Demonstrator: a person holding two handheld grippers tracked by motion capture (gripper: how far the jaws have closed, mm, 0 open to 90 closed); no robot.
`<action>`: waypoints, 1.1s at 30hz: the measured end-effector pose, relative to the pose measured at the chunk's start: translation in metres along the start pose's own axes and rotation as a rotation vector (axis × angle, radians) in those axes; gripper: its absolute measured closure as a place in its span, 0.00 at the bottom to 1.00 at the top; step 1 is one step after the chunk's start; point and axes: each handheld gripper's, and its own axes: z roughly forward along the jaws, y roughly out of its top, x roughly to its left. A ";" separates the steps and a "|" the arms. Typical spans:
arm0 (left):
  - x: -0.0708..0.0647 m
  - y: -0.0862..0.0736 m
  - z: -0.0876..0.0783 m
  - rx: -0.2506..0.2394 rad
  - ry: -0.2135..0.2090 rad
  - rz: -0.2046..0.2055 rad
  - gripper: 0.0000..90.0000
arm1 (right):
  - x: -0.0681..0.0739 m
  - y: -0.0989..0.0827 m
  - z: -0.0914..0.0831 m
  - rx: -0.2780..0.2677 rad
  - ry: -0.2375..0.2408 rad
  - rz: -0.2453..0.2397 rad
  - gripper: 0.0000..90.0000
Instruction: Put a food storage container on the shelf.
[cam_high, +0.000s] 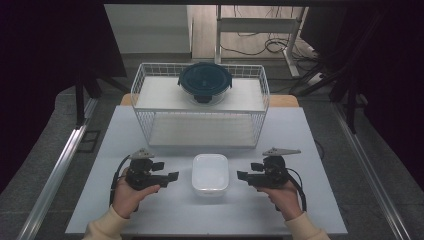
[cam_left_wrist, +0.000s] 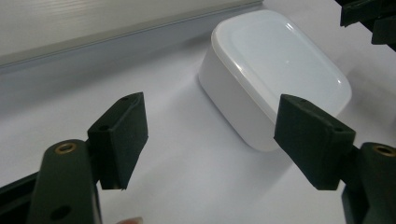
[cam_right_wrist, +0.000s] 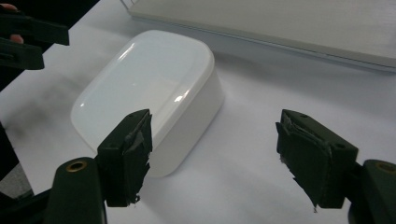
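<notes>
White lidded box (cam_high: 210, 173) on counter (cam_high: 165, 210) between left gripper (cam_high: 170, 176) and right gripper (cam_high: 242, 176), jaws apart, empty; approach step, next closing in from both sides.

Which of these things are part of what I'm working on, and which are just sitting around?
In the job:
- white box, lid on, on the table between both grippers
- left gripper, open, beside it
- right gripper, open, beside it

Lying about:
- wire rack behind the box
- dark round container on the rack's top shelf
- table
</notes>
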 end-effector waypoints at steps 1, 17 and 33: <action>0.000 0.000 0.001 0.000 -0.001 -0.004 0.28 | 0.001 0.000 0.000 0.000 0.004 0.001 0.30; 0.002 0.024 0.019 0.013 -0.118 -0.144 0.29 | 0.012 0.018 0.024 0.023 0.086 0.049 0.37; 0.003 0.025 0.047 0.062 -0.214 -0.231 0.33 | 0.008 0.016 0.050 0.074 0.125 0.155 0.44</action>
